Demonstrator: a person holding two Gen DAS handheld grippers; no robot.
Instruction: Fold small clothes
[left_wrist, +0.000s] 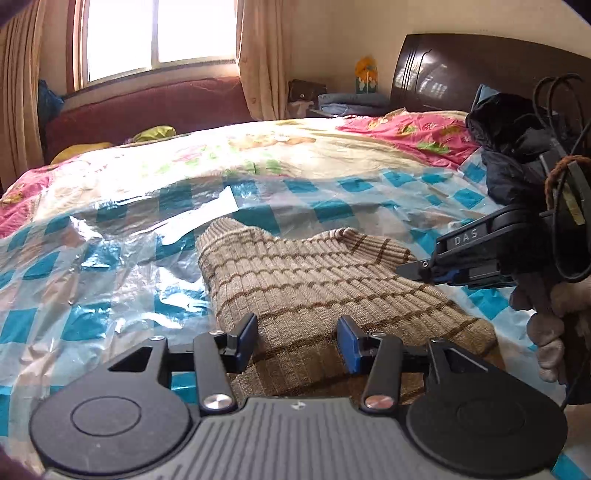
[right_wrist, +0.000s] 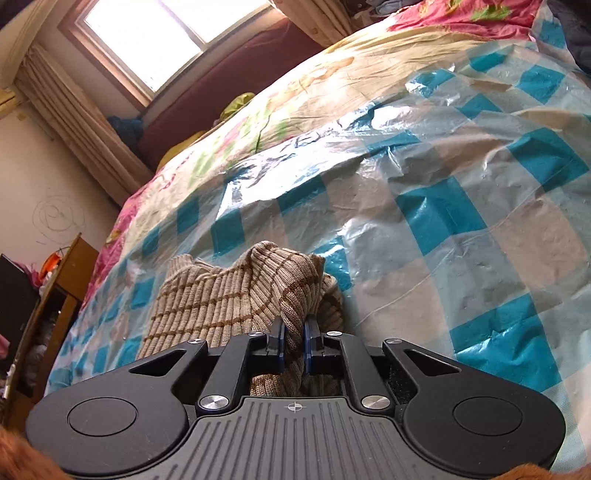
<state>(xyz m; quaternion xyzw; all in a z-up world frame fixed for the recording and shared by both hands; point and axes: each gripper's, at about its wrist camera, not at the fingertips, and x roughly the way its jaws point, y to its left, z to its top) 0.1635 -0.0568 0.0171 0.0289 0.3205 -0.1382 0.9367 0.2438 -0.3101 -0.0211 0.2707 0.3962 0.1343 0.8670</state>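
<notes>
Striped knit garment on bed — one edge pinched

Garment (left_wrist: 314, 280) is laid on checked plastic sheet (left_wrist: 92, 258); right tongs (right_wrist: 294, 345) are clamped on a raised fold; left tongs (left_wrist: 297, 341) are held half open over the near hem — nothing gripped

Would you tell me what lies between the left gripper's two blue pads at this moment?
In the left wrist view, the left gripper stands open, and only the striped knit garment lies in the gap, untouched by either pad.
</notes>
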